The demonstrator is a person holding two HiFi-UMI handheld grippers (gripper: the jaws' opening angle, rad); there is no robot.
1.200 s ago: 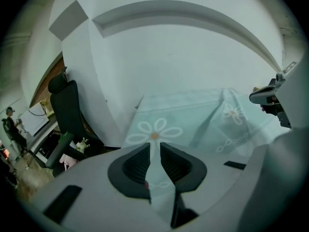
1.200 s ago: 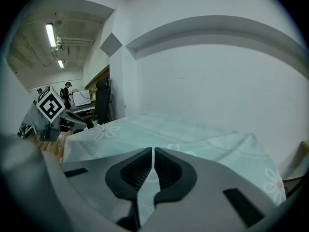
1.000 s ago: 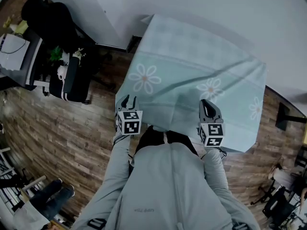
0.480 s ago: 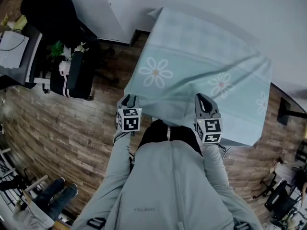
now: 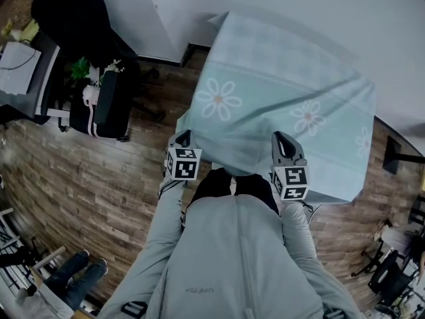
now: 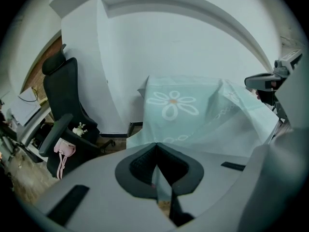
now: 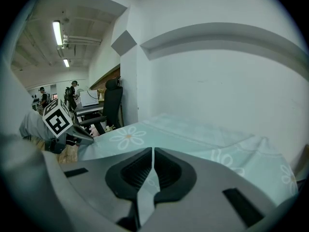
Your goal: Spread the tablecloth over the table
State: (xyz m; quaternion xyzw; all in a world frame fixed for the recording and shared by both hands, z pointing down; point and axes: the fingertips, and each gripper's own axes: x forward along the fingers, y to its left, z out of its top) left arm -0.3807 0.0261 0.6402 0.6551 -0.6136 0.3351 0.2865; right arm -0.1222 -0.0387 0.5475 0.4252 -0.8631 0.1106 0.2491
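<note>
Pinching tablecloth (image 5: 279, 105) edge: left claw (image 6: 156, 145) just clamped shut, right claw (image 7: 152, 150) likewise shut.

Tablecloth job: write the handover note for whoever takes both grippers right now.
Left gripper: jaws have just closed on the near left edge of the tablecloth.
Right gripper: jaws shut on the same near edge, further right.
Cloth: draped over the table, far side towards the wall, with a long diagonal crease across it.
Done: cloth is on and both grips are made.
Left: probably pull the near edge taut, flatten the crease, lay the edge down and release.
</note>
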